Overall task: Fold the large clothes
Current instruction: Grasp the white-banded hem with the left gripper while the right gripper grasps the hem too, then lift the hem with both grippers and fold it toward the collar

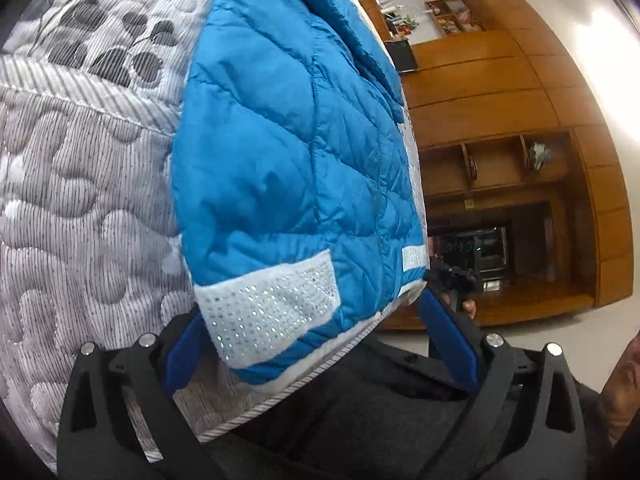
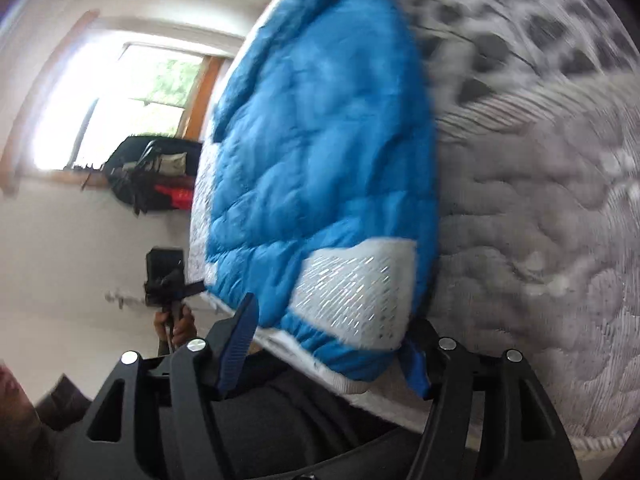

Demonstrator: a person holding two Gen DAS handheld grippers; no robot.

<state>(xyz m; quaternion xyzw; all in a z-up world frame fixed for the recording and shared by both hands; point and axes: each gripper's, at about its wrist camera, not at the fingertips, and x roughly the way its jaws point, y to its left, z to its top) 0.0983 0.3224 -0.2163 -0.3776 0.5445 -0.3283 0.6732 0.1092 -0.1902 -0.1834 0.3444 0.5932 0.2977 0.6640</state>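
- A bright blue quilted puffer jacket (image 1: pixel 288 152) is seen lying on a grey-and-white quilted mattress (image 1: pixel 80 208), close to the bed's near edge.
- Both of its white cuff bands studded with small shiny dots (image 1: pixel 268 304) are seen at the near hem, one towards each side.
- The left gripper (image 1: pixel 320 344) is held with its jaws spread wide apart, one blue finger on each side of the hem; nothing is gripped.
- The right gripper (image 2: pixel 332 344) is likewise seen with jaws apart and empty, just short of the hem in a motion-blurred view.
- The jacket is judged to be narrowed already, sleeves seemingly laid in; a crosswise fold from hem towards collar appears to be left.
- No brand, label or readable writing can be made out on the jacket or mattress.
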